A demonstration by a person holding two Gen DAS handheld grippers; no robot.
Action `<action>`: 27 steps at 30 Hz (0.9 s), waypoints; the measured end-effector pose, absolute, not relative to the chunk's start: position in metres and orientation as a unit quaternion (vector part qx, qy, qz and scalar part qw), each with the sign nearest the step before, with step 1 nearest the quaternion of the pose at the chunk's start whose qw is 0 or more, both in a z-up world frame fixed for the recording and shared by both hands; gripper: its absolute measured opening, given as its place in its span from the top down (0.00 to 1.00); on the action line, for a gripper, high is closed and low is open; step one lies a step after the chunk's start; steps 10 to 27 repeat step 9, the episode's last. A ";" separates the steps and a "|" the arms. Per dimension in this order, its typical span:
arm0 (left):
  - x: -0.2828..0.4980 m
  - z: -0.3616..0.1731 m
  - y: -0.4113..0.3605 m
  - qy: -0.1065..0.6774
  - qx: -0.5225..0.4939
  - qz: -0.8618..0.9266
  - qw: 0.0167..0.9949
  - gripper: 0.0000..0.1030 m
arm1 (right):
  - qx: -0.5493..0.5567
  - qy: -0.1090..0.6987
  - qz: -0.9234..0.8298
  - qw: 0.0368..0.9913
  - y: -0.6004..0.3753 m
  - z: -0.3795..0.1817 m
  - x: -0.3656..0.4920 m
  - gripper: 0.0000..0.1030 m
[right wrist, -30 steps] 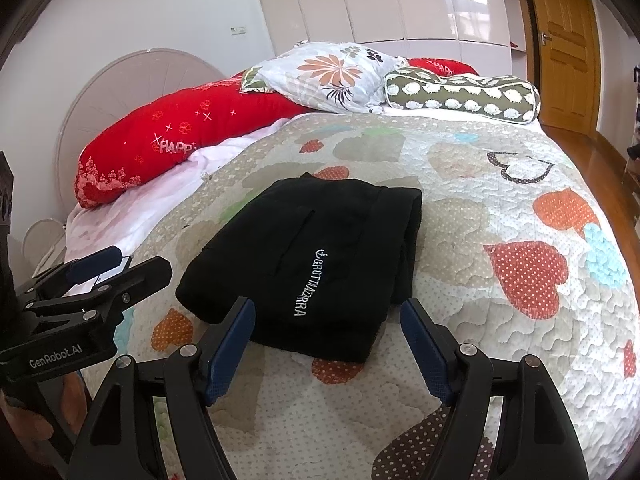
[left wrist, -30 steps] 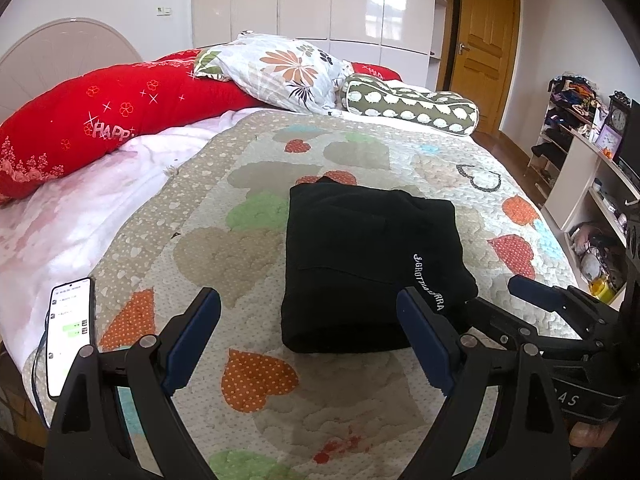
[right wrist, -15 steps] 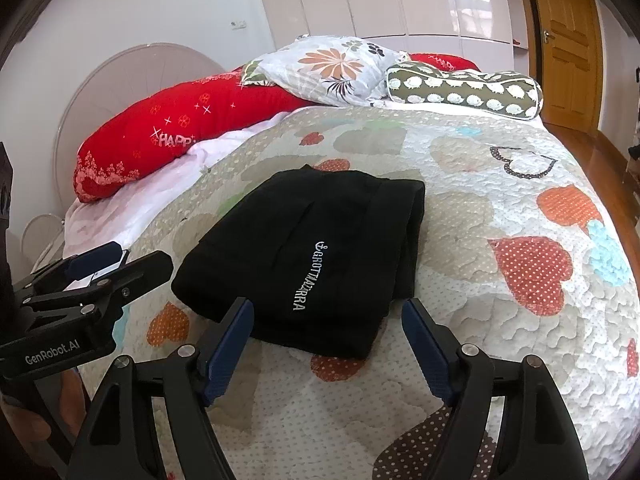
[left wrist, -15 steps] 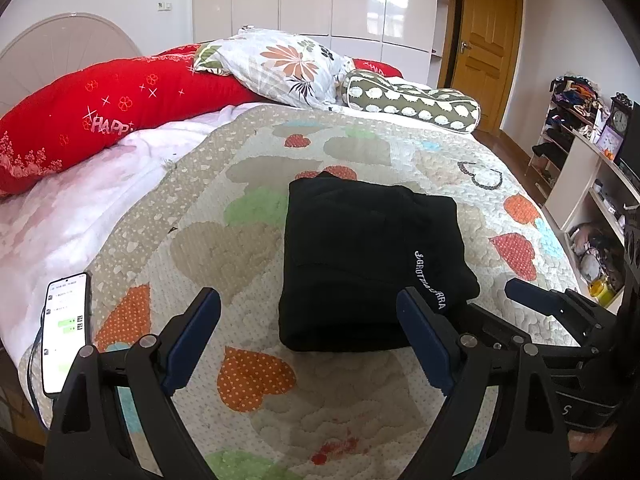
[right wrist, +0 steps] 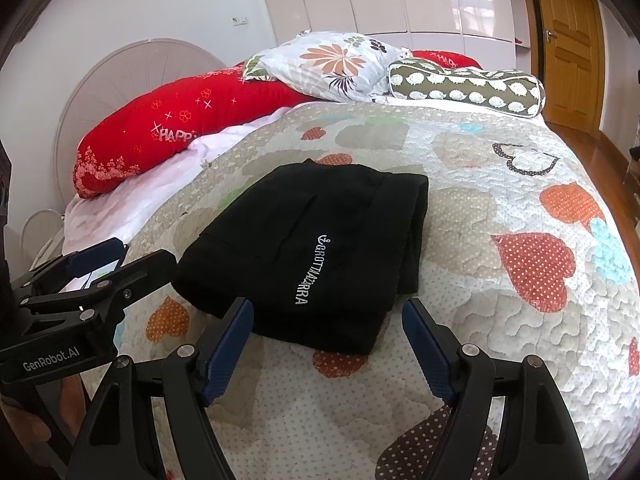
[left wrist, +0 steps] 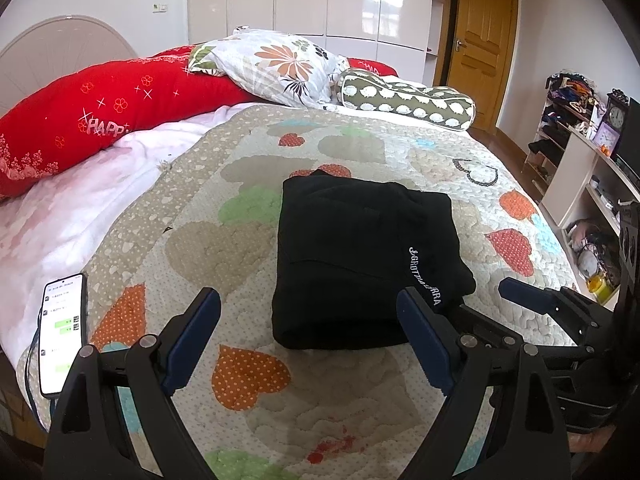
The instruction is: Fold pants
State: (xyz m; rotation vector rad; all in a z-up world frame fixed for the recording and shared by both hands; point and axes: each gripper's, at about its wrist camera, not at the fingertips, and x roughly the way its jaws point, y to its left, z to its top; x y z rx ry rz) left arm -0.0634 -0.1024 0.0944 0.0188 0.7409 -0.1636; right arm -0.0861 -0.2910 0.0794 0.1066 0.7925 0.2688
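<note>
So on my left gripper (left wrist: pixel 308 340) the blue pads (left wrist: pixel 192 336) are spread wide with nothing between them, just quilt underneath. Same deal on my right gripper (right wrist: pixel 328 344), jaws apart and empty. Both hang above the near edge of the bed, angled down at it.

The black pants (left wrist: pixel 360 260) are already folded into a compact rectangle and lie flat on the heart-patterned quilt (left wrist: pixel 248 372), just past the fingertips. From the left wrist cam the near edge of the bundle sits between my two pads but a bit beyond them, closer to the right-hand pad, not touching. From the right wrist cam the bundle's near corner lines up with the gap between the pads too, with white lettering running along the top layer.

The other gripper pokes into each view at the side, so the two are close together, side by side.

Further out: a phone (left wrist: pixel 62 332) with its screen lit lies at the left edge of the bed, and a red pillow (left wrist: pixel 104 120), a floral pillow (left wrist: pixel 280 68) and a green bolster (left wrist: pixel 408 100) sit along the headboard end.
</note>
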 end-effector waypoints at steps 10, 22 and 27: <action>-0.068 0.096 -0.102 0.348 0.014 -0.082 0.934 0.12 | 0.055 0.387 0.121 0.912 -0.299 0.079 -0.087 0.24; -0.068 0.096 -0.102 0.348 0.014 -0.082 0.934 0.12 | 0.055 0.387 0.121 0.912 -0.299 0.079 -0.087 0.24; -0.068 0.096 -0.102 0.348 0.014 -0.082 0.934 0.12 | 0.055 0.387 0.121 0.912 -0.299 0.079 -0.087 0.24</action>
